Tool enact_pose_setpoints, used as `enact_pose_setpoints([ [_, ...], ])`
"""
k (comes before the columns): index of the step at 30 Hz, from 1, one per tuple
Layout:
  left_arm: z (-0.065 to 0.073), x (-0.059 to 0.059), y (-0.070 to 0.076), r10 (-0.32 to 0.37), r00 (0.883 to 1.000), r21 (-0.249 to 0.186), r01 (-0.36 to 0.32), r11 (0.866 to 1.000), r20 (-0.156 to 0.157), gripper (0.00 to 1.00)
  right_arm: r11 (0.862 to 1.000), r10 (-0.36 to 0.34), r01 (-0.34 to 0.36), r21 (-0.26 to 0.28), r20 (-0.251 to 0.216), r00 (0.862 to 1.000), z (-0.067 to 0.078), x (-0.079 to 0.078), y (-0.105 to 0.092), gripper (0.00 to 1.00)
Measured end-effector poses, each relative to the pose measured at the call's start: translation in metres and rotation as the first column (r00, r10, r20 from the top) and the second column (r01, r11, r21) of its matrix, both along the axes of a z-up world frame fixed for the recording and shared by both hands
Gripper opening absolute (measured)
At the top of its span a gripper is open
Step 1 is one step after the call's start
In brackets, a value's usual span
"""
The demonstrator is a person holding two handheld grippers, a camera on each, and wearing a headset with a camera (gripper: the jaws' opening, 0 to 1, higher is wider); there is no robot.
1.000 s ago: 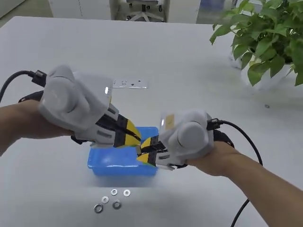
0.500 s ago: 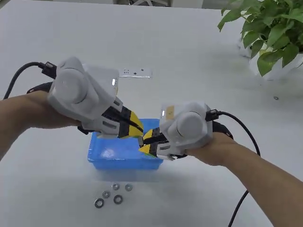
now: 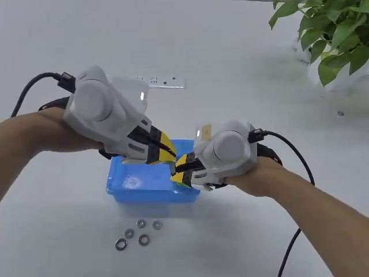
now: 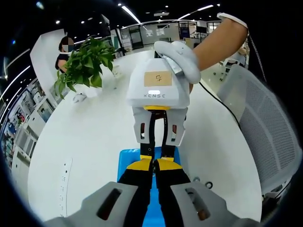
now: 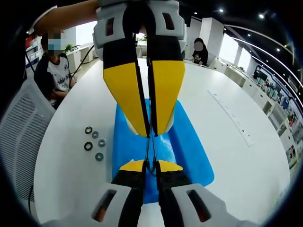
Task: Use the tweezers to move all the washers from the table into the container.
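Note:
Both grippers meet tip to tip above the blue container (image 3: 151,192). My left gripper (image 3: 167,154) comes in from the left and my right gripper (image 3: 180,172) from the right. In the right gripper view, thin metal tweezers (image 5: 150,146) run from the left gripper's yellow jaws down into my right gripper (image 5: 150,166). Both pairs of jaws look shut on them. Several washers (image 3: 138,234) lie on the table just in front of the container, also seen as washers (image 5: 92,142) left of the container (image 5: 189,151).
A white power strip (image 3: 162,81) lies on the table behind the container. A potted plant (image 3: 328,34) stands at the far right. Cables trail from both grippers. A mesh chair (image 5: 23,142) and seated people are beyond the table edge.
The head view has shifted a little. The two grippers stay tip to tip over the container, and the washers lie where they were.

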State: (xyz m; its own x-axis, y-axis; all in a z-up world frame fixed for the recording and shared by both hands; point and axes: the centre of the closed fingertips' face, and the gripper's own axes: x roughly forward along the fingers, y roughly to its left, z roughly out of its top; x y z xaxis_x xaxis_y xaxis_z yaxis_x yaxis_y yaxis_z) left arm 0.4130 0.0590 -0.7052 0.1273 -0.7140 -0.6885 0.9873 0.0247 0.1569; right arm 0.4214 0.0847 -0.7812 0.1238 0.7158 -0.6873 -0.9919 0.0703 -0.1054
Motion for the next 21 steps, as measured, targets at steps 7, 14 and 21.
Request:
enact_pose_setpoints([
  [7, -0.0024, -0.0004, -0.0012, -0.003, 1.000, 0.004, 0.003, 1.000, -0.004, 0.06, 1.000, 0.001, -0.001, -0.008, -0.001, 1.000, -0.0026, -0.0002, -0.0020, 0.10],
  [14, -0.0005, -0.0014, -0.0024, -0.005, 1.000, 0.004, 0.005, 1.000, -0.002, 0.06, 1.000, -0.001, 0.001, -0.007, 0.003, 1.000, -0.0014, -0.0007, -0.0028, 0.11],
  [21, 0.0064, -0.0039, -0.0016, -0.004, 1.000, 0.002, 0.004, 1.000, 0.008, 0.06, 1.000, -0.003, 0.003, 0.002, 0.011, 1.000, 0.0056, -0.0027, -0.0016, 0.11],
])
